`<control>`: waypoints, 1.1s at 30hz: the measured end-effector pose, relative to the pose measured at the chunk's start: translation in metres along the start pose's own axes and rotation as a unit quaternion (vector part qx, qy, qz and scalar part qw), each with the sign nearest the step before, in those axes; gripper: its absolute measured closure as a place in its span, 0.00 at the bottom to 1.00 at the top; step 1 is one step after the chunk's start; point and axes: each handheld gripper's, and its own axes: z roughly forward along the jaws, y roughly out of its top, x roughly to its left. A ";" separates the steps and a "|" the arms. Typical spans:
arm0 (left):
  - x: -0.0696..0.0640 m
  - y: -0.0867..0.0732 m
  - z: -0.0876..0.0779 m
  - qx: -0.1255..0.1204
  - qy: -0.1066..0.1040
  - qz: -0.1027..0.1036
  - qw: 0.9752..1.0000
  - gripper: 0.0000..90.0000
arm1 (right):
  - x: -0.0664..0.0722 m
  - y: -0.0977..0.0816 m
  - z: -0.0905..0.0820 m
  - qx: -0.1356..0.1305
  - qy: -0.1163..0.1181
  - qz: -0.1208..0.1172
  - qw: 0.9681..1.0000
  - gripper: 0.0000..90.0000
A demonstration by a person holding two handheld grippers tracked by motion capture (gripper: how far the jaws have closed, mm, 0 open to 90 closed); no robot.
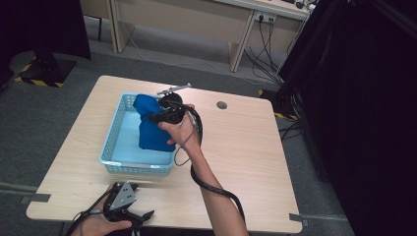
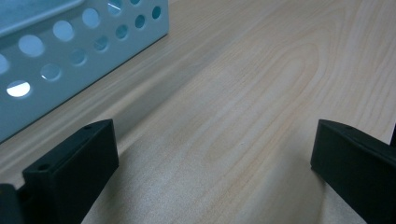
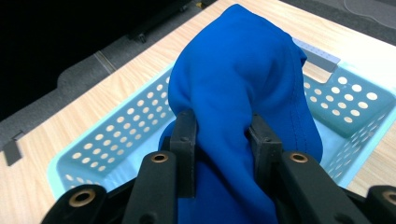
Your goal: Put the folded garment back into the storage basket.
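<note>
A blue cloth (image 1: pixel 150 125) hangs bunched over the light blue perforated basket (image 1: pixel 114 140) on the wooden table. My right gripper (image 1: pixel 160 112) is shut on the cloth's upper part, held above the basket's right side. In the right gripper view the two black jaws pinch the blue cloth (image 3: pixel 243 93), which drapes toward the basket (image 3: pixel 107 140) below. My left gripper (image 1: pixel 137 186) rests low at the table's near edge, just in front of the basket. Its jaws stand wide apart in the left gripper view, with bare wood between them (image 2: pixel 215 163) and the basket wall (image 2: pixel 70 51) to the upper left.
The table (image 1: pixel 246 147) has a round cable hole (image 1: pixel 222 104) at the back right. Dark curtains stand to the right, and desks with hanging cables behind. A cable trails from the right gripper along the forearm.
</note>
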 end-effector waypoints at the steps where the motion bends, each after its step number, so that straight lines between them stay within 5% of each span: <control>1: 0.000 0.000 0.000 0.000 0.000 0.000 1.000 0.00 | 0.000 0.000 0.003 0.002 -0.003 -0.001 1.000 0.77; 33: 0.000 0.000 0.000 0.000 0.000 0.001 1.000 0.00 | -0.002 -0.011 0.062 0.055 -0.024 0.017 0.998 0.77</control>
